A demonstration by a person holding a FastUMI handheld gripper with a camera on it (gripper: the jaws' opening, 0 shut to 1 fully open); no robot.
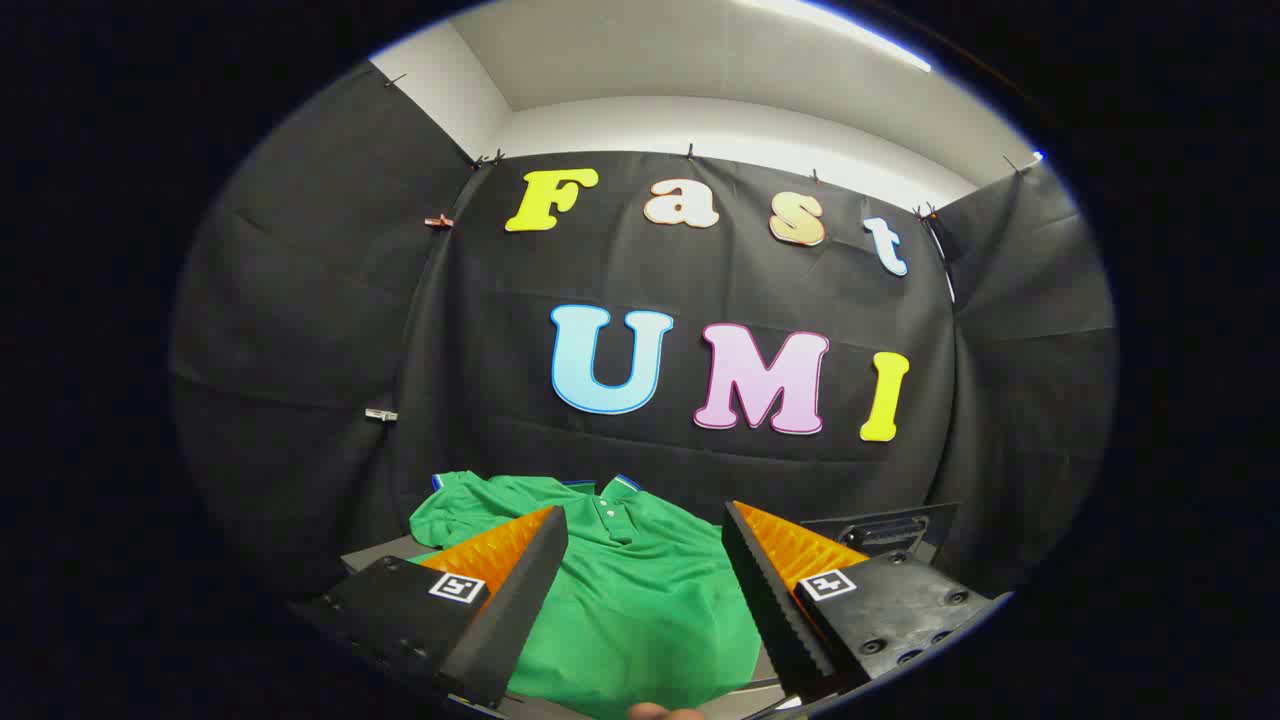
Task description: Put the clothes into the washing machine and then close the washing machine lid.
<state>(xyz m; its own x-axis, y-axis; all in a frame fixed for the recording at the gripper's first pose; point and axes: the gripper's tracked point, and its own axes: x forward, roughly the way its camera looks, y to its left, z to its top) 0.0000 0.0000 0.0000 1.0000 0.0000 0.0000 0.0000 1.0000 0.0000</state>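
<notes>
The gripper (645, 590) is spread wide, nothing in it, hovering over the green shirt (640, 600), which lies flat on the table (375, 548) between and just ahead of the fingers. Looks light, floppy, wrinkly. I'd pinch a bunched fold mid-chest, below the collar.

black cloth (330, 330) drapes the booth's walls, held up by small clips (438, 221). above it run a white wall (720, 125) and ceiling with a light strip (850, 25).
</notes>
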